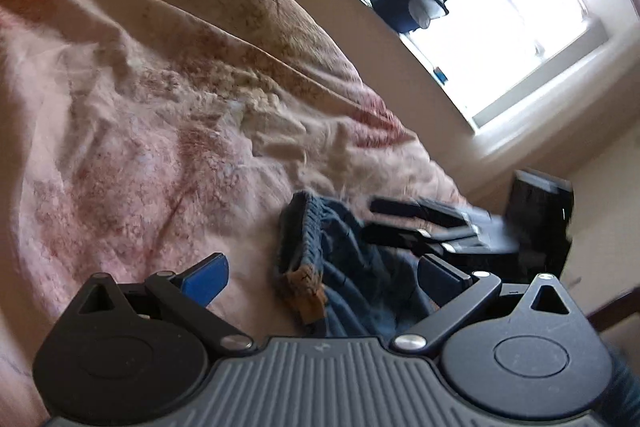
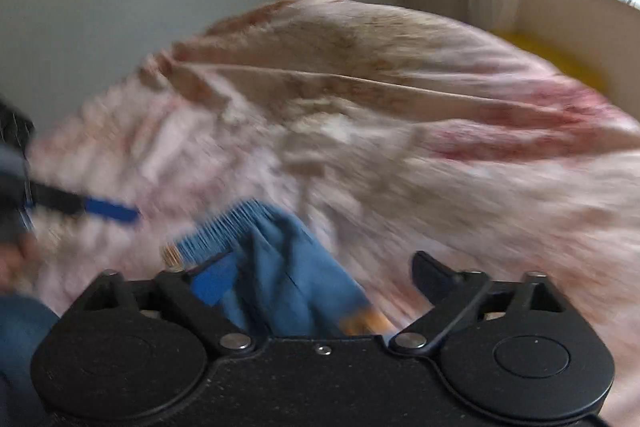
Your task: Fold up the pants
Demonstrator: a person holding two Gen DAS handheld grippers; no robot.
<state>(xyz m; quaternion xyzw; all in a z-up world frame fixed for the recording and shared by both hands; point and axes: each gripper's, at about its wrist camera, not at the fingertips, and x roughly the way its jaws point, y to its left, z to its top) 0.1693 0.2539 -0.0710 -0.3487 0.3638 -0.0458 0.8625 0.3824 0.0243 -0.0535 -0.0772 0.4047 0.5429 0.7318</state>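
Roughly: the blue pants [image 1: 352,267] lay bunched on the pink floral bedspread [image 1: 140,107], at 6 o'clock in both wrist views, elastic waistband uppermost.

Left gripper [image 1: 324,279] stood wide, nothing between its pads; the waistband sat just ahead of its fingers. Right gripper [image 2: 320,279] also stood wide, cloth lying between its fingers but not pinched, as far as the blur allowed. In the left view the right gripper came in from 3 o'clock over the pants.

Risks, as judged:
- Garment was crumpled, not laid flat; a fold made now would probably trap creases.
- Either gripper closing on bunched cloth might catch 2 layers, or the bedspread with it.
- Both grippers were near each other over the same heap; they could knock together.
- Right view was smeared, so a quick grab could miss the edge.

Count: 1 pair of pants, 2 grippers, 1 bedspread, 1 window [image 1: 500,27] at 1 o'clock.
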